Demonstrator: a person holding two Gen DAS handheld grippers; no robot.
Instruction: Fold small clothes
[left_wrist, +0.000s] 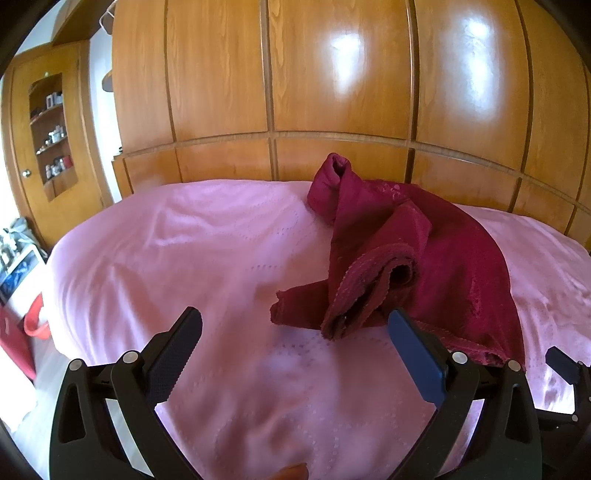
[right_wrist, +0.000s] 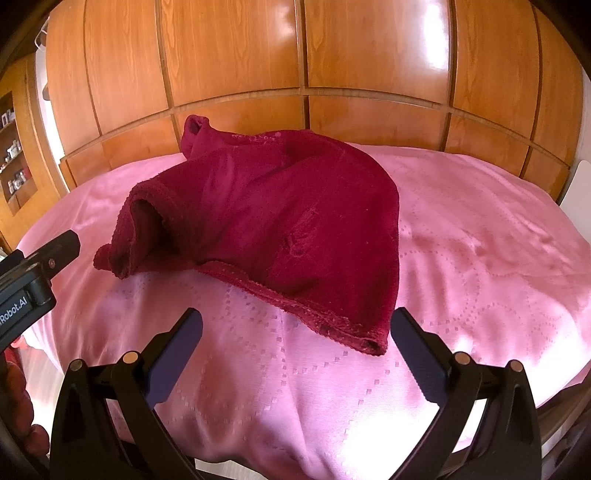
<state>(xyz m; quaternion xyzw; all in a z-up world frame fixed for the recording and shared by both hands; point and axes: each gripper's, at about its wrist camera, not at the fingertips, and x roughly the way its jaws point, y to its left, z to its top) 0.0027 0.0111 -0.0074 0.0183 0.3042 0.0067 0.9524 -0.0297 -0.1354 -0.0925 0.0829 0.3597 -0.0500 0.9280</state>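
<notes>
Two open grippers held over a crumpled dark red garment (right_wrist: 280, 221) on a pink bedspread (right_wrist: 461, 266).

The garment is shown lying in a loose, unfolded heap on the bedspread, in front of a glossy wooden panelled wardrobe (right_wrist: 295, 55); a rolled opening is turned toward the left, and a stitched hem runs along the near edge. The left gripper (left_wrist: 295, 332) is seen with its jaws spread wide and nothing held between them, its right finger just beside the garment's near fold. The right gripper (right_wrist: 295, 332) is likewise presented wide open and empty, with the hem's near corner lying between its fingers. A shelved niche (left_wrist: 51, 129) is visible at far left.
</notes>
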